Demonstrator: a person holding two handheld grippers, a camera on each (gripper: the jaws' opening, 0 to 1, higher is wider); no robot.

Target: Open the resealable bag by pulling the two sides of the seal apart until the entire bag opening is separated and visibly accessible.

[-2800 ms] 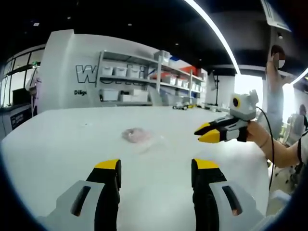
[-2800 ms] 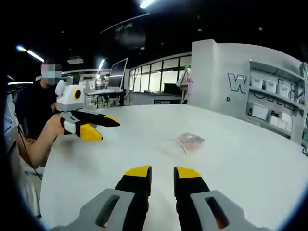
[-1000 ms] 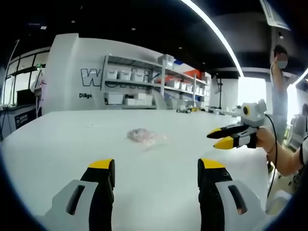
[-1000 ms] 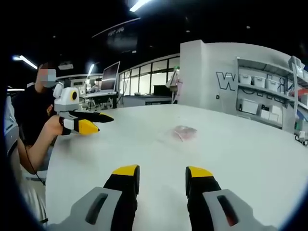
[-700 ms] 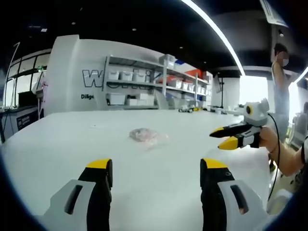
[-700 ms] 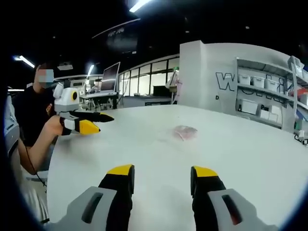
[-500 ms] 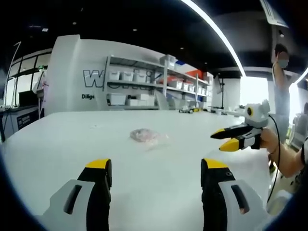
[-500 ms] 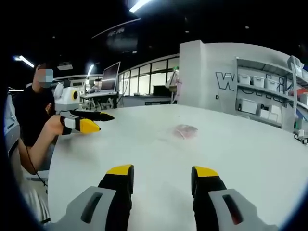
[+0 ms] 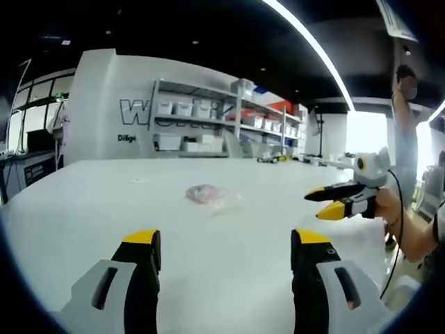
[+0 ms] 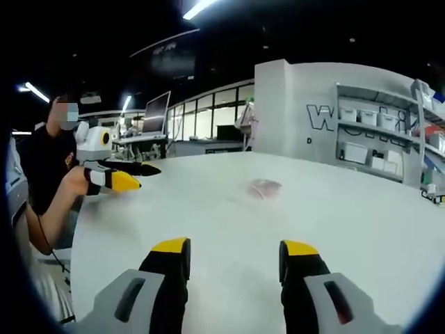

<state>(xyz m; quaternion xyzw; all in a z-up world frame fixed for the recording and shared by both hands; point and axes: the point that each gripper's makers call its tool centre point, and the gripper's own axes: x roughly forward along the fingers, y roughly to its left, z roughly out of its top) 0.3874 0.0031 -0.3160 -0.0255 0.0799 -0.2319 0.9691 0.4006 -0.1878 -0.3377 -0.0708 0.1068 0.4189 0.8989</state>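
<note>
A small clear resealable bag [image 9: 206, 195] with pinkish contents lies flat on the white table [image 9: 83, 209], well ahead of both grippers; the right gripper view has the bag [image 10: 264, 188] too. My left gripper [image 9: 227, 245] is open over the near table with nothing between its jaws. It also appears at the left of the right gripper view [image 10: 138, 177], held by a hand. My right gripper [image 10: 234, 250] is open and holds nothing as well. It comes into the left gripper view from the right [image 9: 322, 204].
Shelving with white bins [image 9: 208, 125] stands against a white lettered wall behind the table. A person [image 10: 42, 167] sits at the table's left edge in the right gripper view. Another person [image 9: 405, 132] stands far right. Desks with monitors [image 10: 156, 118] are beyond.
The right gripper's jaws have spread from nearly closed to wide open, and the left gripper's jaws have widened slightly. The bag has not moved.
</note>
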